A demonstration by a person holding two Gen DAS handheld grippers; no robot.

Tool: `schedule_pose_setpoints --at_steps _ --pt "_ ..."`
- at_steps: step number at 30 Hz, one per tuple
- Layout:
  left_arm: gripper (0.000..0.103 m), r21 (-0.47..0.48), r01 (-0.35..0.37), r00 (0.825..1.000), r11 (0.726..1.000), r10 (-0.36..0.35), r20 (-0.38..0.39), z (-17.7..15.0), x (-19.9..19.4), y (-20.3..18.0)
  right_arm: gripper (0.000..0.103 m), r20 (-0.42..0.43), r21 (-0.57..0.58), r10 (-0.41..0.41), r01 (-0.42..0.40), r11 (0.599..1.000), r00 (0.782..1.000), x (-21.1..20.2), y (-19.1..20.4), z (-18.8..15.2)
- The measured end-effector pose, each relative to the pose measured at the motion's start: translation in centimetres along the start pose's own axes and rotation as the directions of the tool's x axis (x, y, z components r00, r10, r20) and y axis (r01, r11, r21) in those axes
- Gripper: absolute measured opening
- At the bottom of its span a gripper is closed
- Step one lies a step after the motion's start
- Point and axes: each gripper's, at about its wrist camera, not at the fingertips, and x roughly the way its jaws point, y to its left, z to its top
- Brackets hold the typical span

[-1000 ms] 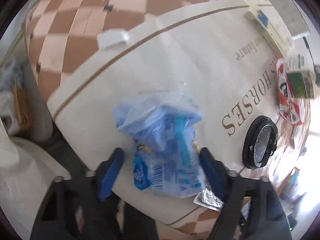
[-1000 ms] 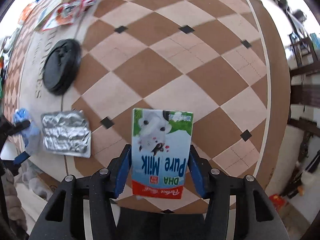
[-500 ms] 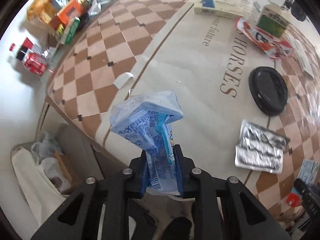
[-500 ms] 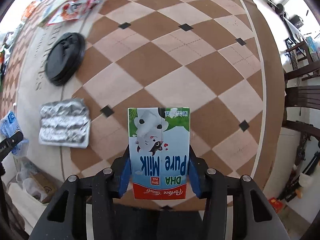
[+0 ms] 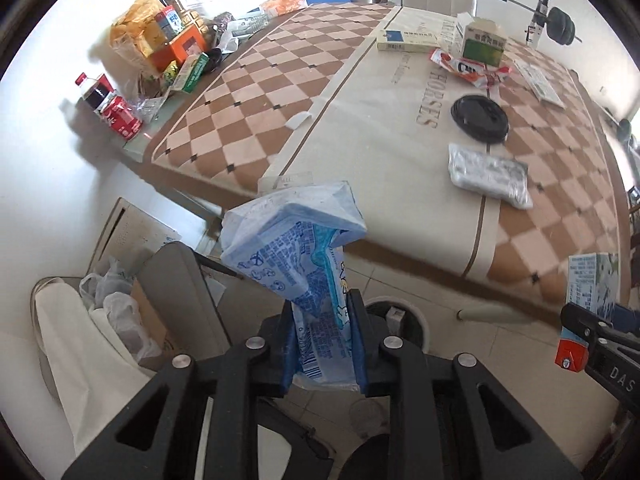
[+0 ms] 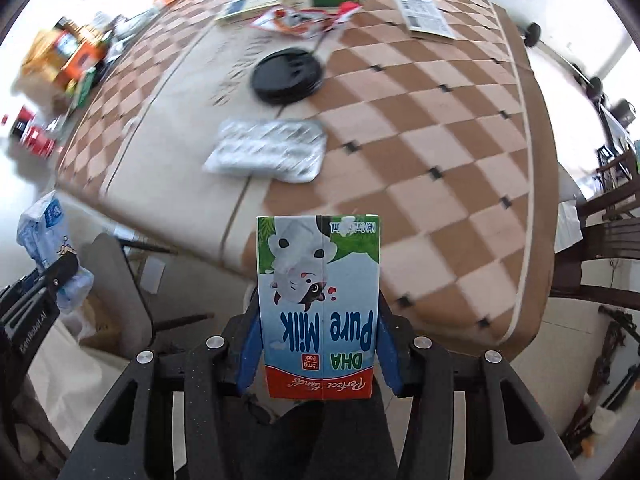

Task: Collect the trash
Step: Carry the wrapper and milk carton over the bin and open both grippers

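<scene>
- On the table [image 5: 360, 152] we see a round lid [image 5: 479, 119] with a foil blister pack [image 5: 488, 174] nearer to us, just beside it.
- Behind the lid lie a wrapper [image 5: 468, 68] and a carton [image 5: 482, 40]; a flat box [image 5: 406, 39] sits left of them.
- At the table's far left edge we find bottles [image 5: 110, 108] and boxes [image 5: 176, 46].
- Below the near edge stands a bin [image 5: 400, 320] on the floor.

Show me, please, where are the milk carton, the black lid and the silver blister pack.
milk carton [image 6: 318, 308], right wrist view, middle of its printed front face.
black lid [image 5: 479, 118], left wrist view, centre of its top.
silver blister pack [image 5: 488, 174], left wrist view, middle of the foil.
</scene>
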Motion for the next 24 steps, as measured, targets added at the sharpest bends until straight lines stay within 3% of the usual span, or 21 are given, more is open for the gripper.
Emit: schedule_pose_setpoints --at_steps 5,10,14,17,24 --pt "0.02 0.015 0.003 0.998 1.0 -0.002 -0.055 -4.7 2.1 0.4 0.051 -0.051 -0.049 -0.009 0.006 0.999 0.999 2.8 2.3 -5.6" --pt "0.019 -0.005 0.038 0.984 0.999 -0.038 -0.172 -8.2 8.0 0.3 0.051 -0.157 -0.071 -0.014 0.003 0.997 0.988 8.1 3.4 -9.4" --pt "0.019 -0.015 0.065 0.964 0.998 -0.067 -0.258 -10.1 14.6 -0.8 0.051 -0.225 -0.068 -0.009 -0.007 0.998 0.974 14.2 3.2 -11.0" --pt "0.019 -0.056 0.112 0.939 0.992 -0.124 -0.321 -11.1 20.7 -1.8 0.051 -0.258 -0.051 0.001 -0.015 0.999 0.966 19.8 2.6 -11.6" --pt "0.02 -0.118 0.159 0.901 0.98 -0.193 -0.388 -12.0 31.9 -4.0 0.051 -0.3 -0.016 0.033 -0.04 0.999 0.953 33.1 0.6 -12.1"
